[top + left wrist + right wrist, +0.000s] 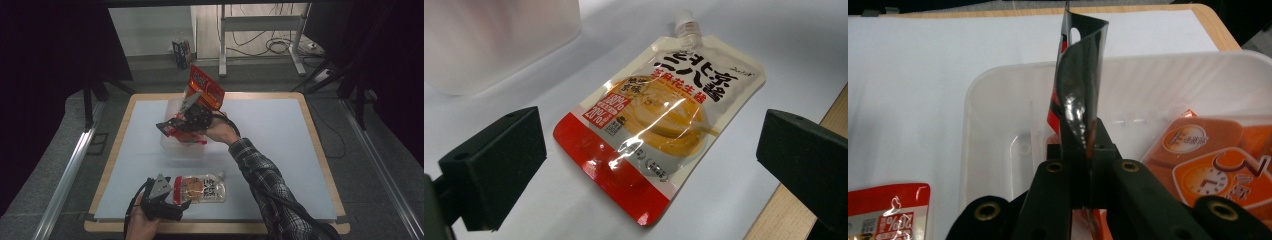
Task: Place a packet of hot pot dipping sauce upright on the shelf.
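My right gripper point(196, 101) point(1087, 145) is shut on the lower edge of a red-orange snack packet point(206, 83), which stands upright above a clear plastic tub point(170, 146). In the right gripper view the held packet point(1079, 85) shows its dark shiny side. Another orange packet point(1218, 160) lies inside the tub point(993, 125). Near the front edge, my left gripper point(179, 193) point(651, 142) is open, its jaws standing either side of a spouted sauce pouch point(204, 188) point(659, 115) that lies flat on the white mat. The pads do not touch the pouch.
The white mat point(280, 150) covers a wooden table point(320, 150). The table's wooden front edge point(794, 215) runs close by the left gripper's right jaw. Metal table legs and cables point(270, 45) stand on the floor beyond the far edge.
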The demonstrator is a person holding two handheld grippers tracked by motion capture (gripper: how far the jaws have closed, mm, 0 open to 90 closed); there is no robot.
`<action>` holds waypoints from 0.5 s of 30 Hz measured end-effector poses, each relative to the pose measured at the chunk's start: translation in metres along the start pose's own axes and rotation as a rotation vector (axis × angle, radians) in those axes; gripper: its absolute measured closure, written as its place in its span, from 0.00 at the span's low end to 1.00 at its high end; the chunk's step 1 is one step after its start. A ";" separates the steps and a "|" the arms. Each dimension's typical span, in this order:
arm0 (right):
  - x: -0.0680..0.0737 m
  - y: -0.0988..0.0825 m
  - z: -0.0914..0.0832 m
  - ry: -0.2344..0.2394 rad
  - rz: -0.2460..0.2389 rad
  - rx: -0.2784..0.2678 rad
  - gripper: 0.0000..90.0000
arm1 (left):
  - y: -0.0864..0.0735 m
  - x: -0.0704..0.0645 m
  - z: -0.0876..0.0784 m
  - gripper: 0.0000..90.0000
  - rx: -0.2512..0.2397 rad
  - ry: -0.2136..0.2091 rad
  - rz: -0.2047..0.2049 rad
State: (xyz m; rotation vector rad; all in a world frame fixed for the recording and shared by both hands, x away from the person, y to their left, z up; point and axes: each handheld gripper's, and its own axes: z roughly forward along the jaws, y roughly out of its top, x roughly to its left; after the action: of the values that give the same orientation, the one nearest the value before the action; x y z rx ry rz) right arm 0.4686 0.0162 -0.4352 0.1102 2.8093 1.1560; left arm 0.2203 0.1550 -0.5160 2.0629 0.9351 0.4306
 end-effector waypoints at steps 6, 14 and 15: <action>0.000 -0.007 -0.004 0.001 0.018 -0.012 0.98 | 0.000 -0.001 0.000 0.00 0.000 0.000 0.002; 0.001 -0.015 -0.008 0.011 0.064 -0.040 0.98 | 0.000 -0.001 0.000 0.00 0.001 0.001 0.002; 0.001 -0.014 -0.007 0.010 0.055 -0.036 0.98 | 0.000 -0.001 0.001 0.00 0.001 0.000 0.003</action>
State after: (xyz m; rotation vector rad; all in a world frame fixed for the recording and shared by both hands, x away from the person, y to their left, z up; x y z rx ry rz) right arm 0.4663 0.0011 -0.4402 0.1802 2.8089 1.2216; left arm 0.2199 0.1538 -0.5162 2.0653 0.9330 0.4318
